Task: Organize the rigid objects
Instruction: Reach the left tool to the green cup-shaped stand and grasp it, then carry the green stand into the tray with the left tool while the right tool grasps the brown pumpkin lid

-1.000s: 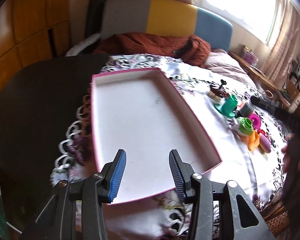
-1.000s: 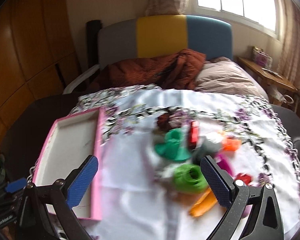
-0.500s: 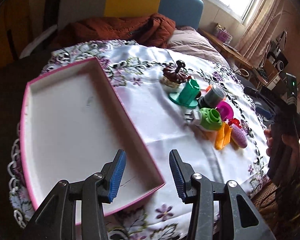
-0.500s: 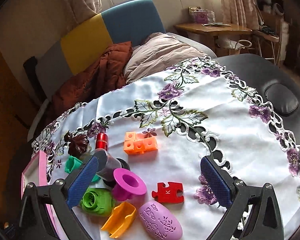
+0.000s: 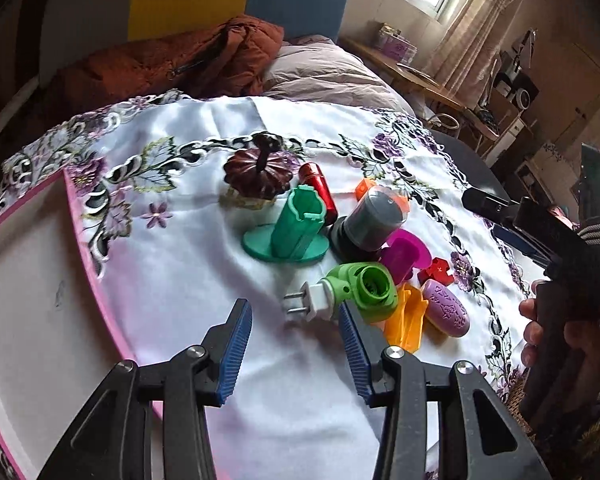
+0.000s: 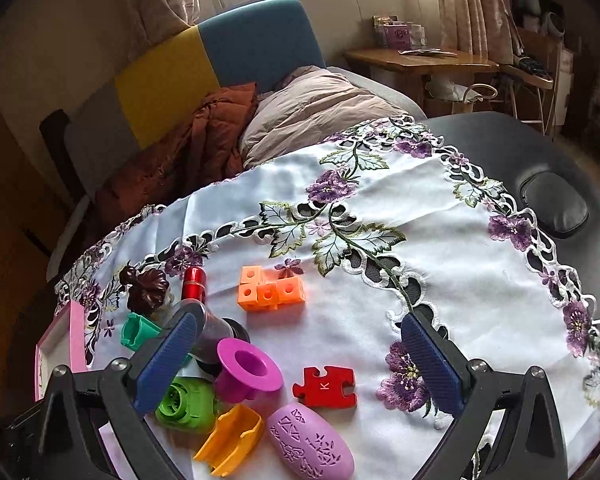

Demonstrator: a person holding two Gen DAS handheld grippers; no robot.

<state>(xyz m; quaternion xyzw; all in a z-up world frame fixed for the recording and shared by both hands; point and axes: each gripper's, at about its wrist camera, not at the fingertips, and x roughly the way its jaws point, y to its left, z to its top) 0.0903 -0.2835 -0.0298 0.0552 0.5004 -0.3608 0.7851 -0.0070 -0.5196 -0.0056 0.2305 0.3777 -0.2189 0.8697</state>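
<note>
A pile of small toys lies on the embroidered white cloth (image 5: 188, 280). My left gripper (image 5: 295, 318) is open, with a green plug adapter (image 5: 360, 290) just ahead of its fingertips and not touched. Around the adapter lie a teal stand (image 5: 296, 224), a grey cup (image 5: 374, 216), a dark pumpkin (image 5: 258, 172) and a magenta funnel (image 5: 404, 252). My right gripper (image 6: 298, 340) is wide open and empty above the cloth. Ahead of it sit orange cubes (image 6: 270, 288). A red puzzle piece (image 6: 326, 386) and a purple oval (image 6: 310, 440) lie below it.
A white tray with a pink rim (image 5: 82, 232) lies at the left, and its corner (image 6: 60, 348) shows in the right wrist view. A person's hand (image 5: 536, 320) holds the right gripper's handle. The black table edge (image 6: 540, 152), a sofa and a wooden desk lie beyond.
The left gripper has swung right, from over the tray to the toy pile. The right gripper swung right a second ago and has stayed still since. Both stay open.
</note>
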